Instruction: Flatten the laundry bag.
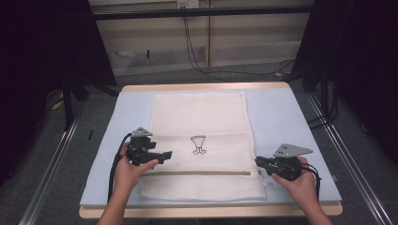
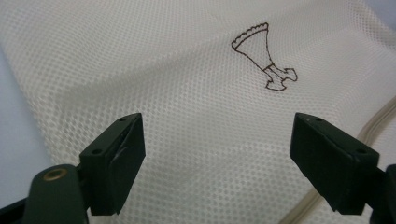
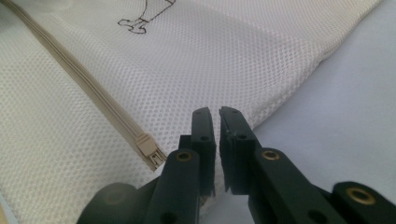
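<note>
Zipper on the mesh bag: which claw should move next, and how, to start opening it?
Probably ease the right claw a little toward the zipper slider and part its jaws around it. That claw sits nearly shut at the edge of the mesh bag, just beside the slider. The left claw is wide open over the mesh, so it could press down to hold the bag.

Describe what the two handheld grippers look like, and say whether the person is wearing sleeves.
Both the left gripper and the right gripper are black, each with two blocky jaws, brass-coloured pivot rivets, a grey three-cornered plate on top and black cables trailing back. The forearms look bare; no sleeves are visible.
</note>
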`<state>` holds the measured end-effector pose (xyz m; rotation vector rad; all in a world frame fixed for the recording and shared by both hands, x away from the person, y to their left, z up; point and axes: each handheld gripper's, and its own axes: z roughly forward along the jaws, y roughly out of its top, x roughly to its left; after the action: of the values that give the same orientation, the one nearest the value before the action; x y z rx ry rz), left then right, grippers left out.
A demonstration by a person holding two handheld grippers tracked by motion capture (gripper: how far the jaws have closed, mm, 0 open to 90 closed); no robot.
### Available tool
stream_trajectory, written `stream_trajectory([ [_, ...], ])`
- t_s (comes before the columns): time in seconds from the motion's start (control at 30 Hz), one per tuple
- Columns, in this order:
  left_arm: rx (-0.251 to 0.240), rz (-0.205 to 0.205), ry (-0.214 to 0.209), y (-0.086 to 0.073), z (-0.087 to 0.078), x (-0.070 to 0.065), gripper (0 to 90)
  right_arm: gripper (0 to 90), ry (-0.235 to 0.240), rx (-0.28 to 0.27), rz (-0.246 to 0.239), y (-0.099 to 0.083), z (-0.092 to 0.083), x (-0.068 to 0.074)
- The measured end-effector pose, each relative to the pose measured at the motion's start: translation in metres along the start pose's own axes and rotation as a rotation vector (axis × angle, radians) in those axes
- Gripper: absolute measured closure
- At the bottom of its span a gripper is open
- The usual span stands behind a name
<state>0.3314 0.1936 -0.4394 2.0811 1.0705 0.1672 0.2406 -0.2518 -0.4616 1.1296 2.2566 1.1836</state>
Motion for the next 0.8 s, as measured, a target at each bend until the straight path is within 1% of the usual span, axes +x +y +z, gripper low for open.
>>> stream_trajectory([
  [0.07, -0.008, -0.016, -0.025, 0.001, 0.0, -0.001, 15.2, 89.5, -0.014, -0.014, -0.002, 0.001, -0.001, 0.001],
  [0.1, -0.009, -0.014, -0.039, 0.001, 0.0, -0.001, 15.2, 90.0, -0.012, -0.013, 0.003, 0.002, -0.002, 0.001],
  [0.17, -0.011, -0.032, -0.046, 0.001, 0.001, -0.004, 13.6, 90.0, -0.014, -0.029, 0.01, 0.002, -0.002, 0.002],
  [0.2, -0.015, -0.027, -0.051, 0.001, 0.001, -0.005, 12.6, 90.0, -0.01, -0.027, 0.004, 0.002, -0.003, 0.002],
  [0.27, -0.012, -0.034, -0.078, 0.002, 0.003, -0.008, 13.0, 90.0, -0.002, -0.016, -0.002, 0.002, -0.002, 0.003],
  [0.33, -0.001, -0.026, -0.086, 0.004, 0.004, -0.011, 12.8, 90.0, 0.014, 0.008, -0.012, 0.0, -0.001, 0.004],
  [0.37, 0.004, -0.032, -0.093, 0.004, 0.005, -0.012, 13.0, 90.0, 0.012, 0.012, -0.013, 0.0, -0.001, 0.004],
  [0.43, 0.013, -0.04, -0.117, 0.006, 0.005, -0.015, 14.2, 90.0, 0.004, 0.023, -0.001, -0.002, -0.001, 0.005],
  [0.47, 0.013, -0.04, -0.117, 0.006, 0.005, -0.015, 14.9, 90.0, 0.004, 0.023, -0.001, -0.002, -0.001, 0.005],
  [0.53, 0.001, -0.052, -0.136, 0.007, 0.007, -0.019, 13.6, 90.0, 0.005, 0.021, 0.006, -0.003, -0.002, 0.004],
  [0.57, 0.011, -0.047, -0.156, 0.009, 0.008, -0.024, 13.8, 90.0, 0.012, 0.022, 0.009, -0.004, -0.003, 0.004],
  [0.7, 0.02, -0.028, -0.174, 0.013, 0.013, -0.033, 12.9, 90.0, 0.012, 0.023, -0.002, -0.005, -0.003, 0.004],
  [0.73, 0.015, -0.034, -0.175, 0.014, 0.014, -0.035, 12.3, 90.0, 0.014, 0.023, -0.002, -0.005, -0.003, 0.004],
  [0.77, 0.015, -0.025, -0.175, 0.014, 0.014, -0.036, 12.0, 90.0, 0.017, 0.023, -0.001, -0.005, -0.003, 0.005],
  [0.8, 0.019, -0.025, -0.188, 0.015, 0.015, -0.037, 11.7, 90.0, 0.017, 0.023, 0.0, -0.005, -0.003, 0.005],
])
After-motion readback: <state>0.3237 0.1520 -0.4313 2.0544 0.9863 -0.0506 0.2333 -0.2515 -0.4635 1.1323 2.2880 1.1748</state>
